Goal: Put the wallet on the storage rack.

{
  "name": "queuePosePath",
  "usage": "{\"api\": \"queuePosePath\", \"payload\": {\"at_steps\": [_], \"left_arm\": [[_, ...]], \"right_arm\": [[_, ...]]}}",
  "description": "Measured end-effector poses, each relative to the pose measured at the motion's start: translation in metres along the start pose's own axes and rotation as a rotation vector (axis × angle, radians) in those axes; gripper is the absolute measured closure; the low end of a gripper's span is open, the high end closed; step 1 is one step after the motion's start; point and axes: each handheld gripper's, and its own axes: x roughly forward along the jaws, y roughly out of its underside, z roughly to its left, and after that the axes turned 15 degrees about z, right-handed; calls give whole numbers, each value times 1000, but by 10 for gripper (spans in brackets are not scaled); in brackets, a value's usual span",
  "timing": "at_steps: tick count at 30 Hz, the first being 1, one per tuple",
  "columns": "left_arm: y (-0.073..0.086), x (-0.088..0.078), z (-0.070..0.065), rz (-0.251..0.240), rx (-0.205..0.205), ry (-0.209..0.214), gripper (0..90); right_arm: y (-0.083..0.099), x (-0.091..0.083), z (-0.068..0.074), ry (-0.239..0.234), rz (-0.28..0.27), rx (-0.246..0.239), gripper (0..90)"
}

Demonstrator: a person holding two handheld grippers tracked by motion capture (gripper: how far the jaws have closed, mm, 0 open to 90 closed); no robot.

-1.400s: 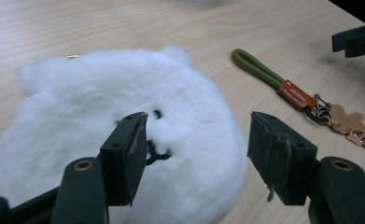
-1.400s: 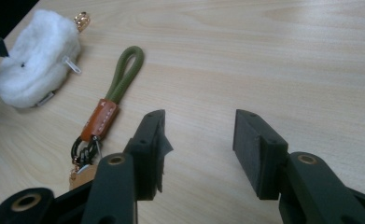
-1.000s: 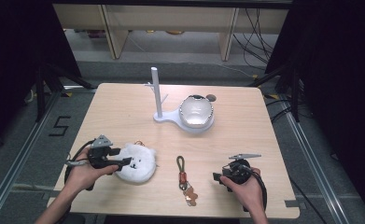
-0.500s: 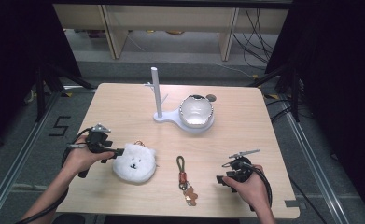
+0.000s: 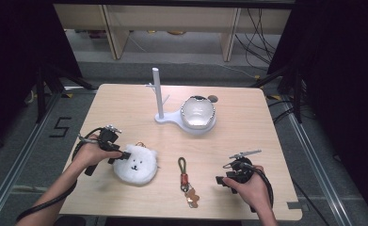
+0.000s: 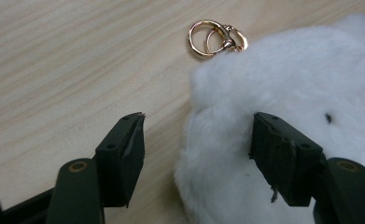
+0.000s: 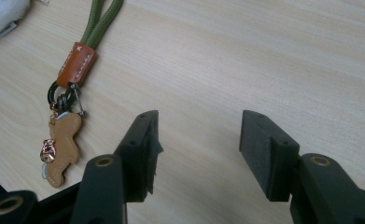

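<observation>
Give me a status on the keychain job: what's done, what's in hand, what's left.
Done: nothing hangs on the white stand yet. In hand: the left tool is open at the edge of the white plush bear, one pad against its fur, not clamped. The right tool has just been opening, with only bare table between its pads, beside the green cord keychain. Left: probably grasping both and hanging them.

Left claw (image 6: 196, 144) open, straddling edge of white plush bear (image 6: 292, 116); gold ring clasp (image 6: 215, 38) above on wooden table (image 6: 68, 60).
</observation>
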Motion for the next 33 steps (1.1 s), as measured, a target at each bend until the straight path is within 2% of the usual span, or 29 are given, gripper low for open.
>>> {"api": "queuePosePath", "payload": {"at_steps": [1,2,3,8,11,12,13,14,16,17,18,20,21,23,24,25,30,32,33], "left_arm": [[-1,2,-1,-7,0,3,358],[-1,3,0,2,17,5,367],[-1,4,-1,1,11,6,387],[0,5,-1,31,20,16,447],[0,8,-2,37,5,40,502],[1,10,-4,20,-19,58,534],[1,9,-2,40,1,57,551],[1,9,-2,41,-2,59,559],[4,10,-2,25,-4,59,593],[4,10,-4,11,-20,60,621],[5,8,-3,25,7,51,644],[7,9,-5,-3,4,58,701],[8,7,-4,7,28,49,730],[9,8,-7,-29,19,56,759],[11,7,-7,-26,43,46,774],[12,7,-8,-43,43,44,779],[17,3,-9,-82,32,56,798],[20,0,-10,-114,30,72,800],[22,-2,-10,-136,26,76,803]], "right_arm": [[0,-1,1,-9,3,8,479],[1,-1,4,-28,14,49,479],[1,0,0,-5,-4,7,479],[1,1,1,-12,-2,17,477],[1,0,1,-9,-4,13,477],[1,0,1,-10,-7,11,477],[1,0,2,-8,-4,13,477],[1,0,1,-6,-7,8,477],[0,0,2,-10,-7,9,476],[0,0,3,-13,-3,7,476],[0,0,3,-12,-4,6,476],[0,1,2,-1,-11,-5,475],[0,1,3,-3,-10,-3,475],[0,0,5,-16,-4,9,473],[-1,2,3,-9,-13,-14,473],[-1,2,4,-17,-7,2,472],[-2,2,4,-7,-14,-6,471],[-3,1,4,-13,-20,6,470],[-3,2,3,3,-18,-8,469]]}}
